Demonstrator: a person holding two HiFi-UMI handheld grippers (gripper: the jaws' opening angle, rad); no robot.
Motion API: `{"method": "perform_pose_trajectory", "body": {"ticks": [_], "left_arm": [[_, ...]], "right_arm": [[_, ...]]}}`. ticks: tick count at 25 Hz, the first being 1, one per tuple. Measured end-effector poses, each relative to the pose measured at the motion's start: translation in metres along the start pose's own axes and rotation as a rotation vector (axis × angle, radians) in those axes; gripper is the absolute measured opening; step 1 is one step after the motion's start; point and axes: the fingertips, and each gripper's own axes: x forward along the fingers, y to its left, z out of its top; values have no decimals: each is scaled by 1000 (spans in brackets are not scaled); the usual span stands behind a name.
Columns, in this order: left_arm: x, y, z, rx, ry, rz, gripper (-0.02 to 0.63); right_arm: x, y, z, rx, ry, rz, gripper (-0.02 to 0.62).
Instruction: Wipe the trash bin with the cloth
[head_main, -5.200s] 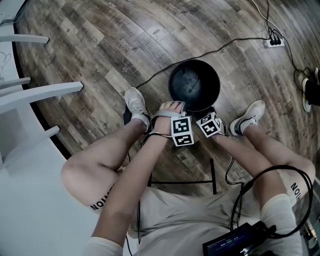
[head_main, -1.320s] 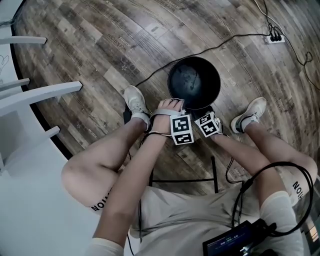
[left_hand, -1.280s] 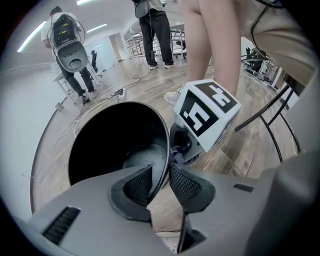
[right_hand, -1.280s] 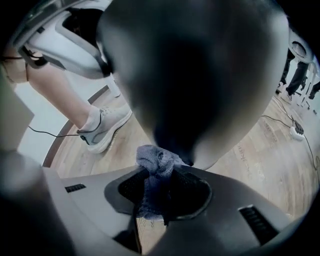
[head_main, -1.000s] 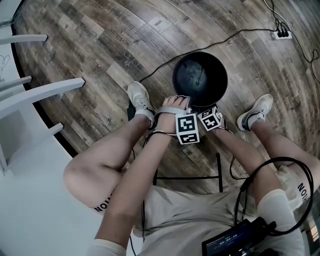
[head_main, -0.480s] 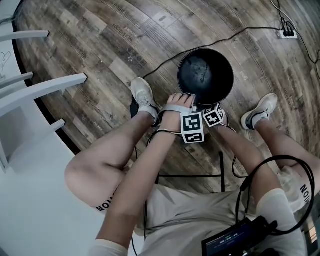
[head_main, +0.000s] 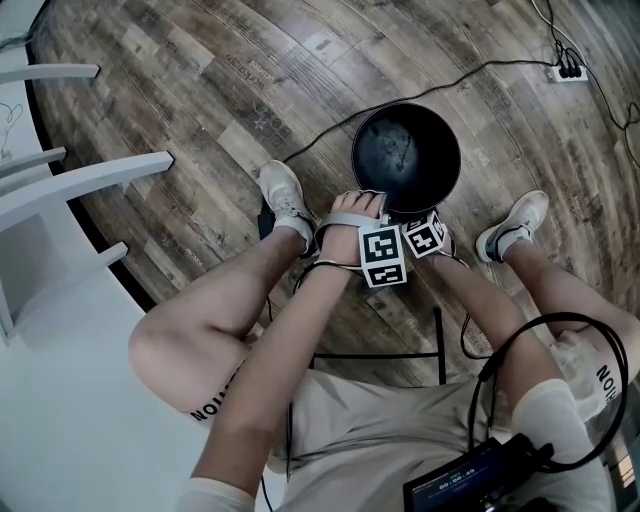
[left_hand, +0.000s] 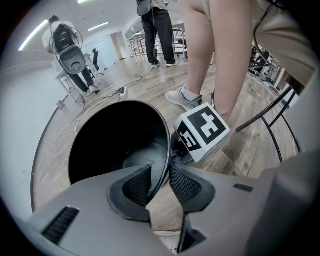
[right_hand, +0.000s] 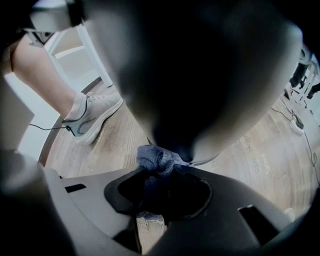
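A round black trash bin (head_main: 405, 160) stands on the wood floor between the person's feet. In the left gripper view my left gripper (left_hand: 159, 175) is shut on the bin's near rim (left_hand: 162, 150), one pad inside the wall and one outside. The right gripper's marker cube (left_hand: 202, 132) sits just beside it. My right gripper (right_hand: 162, 175) is shut on a bunched grey-blue cloth (right_hand: 156, 157), which presses against the bin's dark outer wall (right_hand: 200, 75). From the head view both marker cubes (head_main: 383, 257) (head_main: 425, 235) sit at the bin's near side; the jaws are hidden under the hands.
White furniture legs (head_main: 90, 180) stand at the left. A black cable (head_main: 330, 130) runs across the floor to a power strip (head_main: 565, 72). The person's shoes (head_main: 285, 195) (head_main: 515, 225) flank the bin. A black stool frame (head_main: 400, 355) lies beneath the person.
The head camera has shifted a little, so the bin sits slightly elsewhere in the picture. Both grippers stay at the bin's near rim with the same grips.
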Motion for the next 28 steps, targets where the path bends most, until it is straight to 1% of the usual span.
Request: {"method": "perform_pose_trajectory", "body": {"ticks": [3,10,13,16,19,22,24,26,28], "left_arm": [[1,0,-1,-17,16,4,118],[3,-4,-1,-36,44,11,120],[5,-7,1,-57,55,19,120],[5,-14,6,-62,45,16,111],[3,-18,11,-36,18,10,110],[-4,-11,7,-9,-2,13,112],[-8,-6,-2,19,-15,2,135],[-9,-4,-15,62,-14,-10,137],[-8,-3,-28,106,0,0,137]], "right_arm": [[-15,-1,4,33,-20,9,103],[-38,6,2,5,-15,2,103],[-54,15,3,19,-23,20,103],[-75,27,3,30,-31,49,103],[-97,30,5,36,-48,65,103],[-118,31,11,34,-79,75,103],[-133,33,16,33,-91,82,103],[-145,36,20,32,-107,84,103],[-155,39,24,24,-128,86,103]]}}
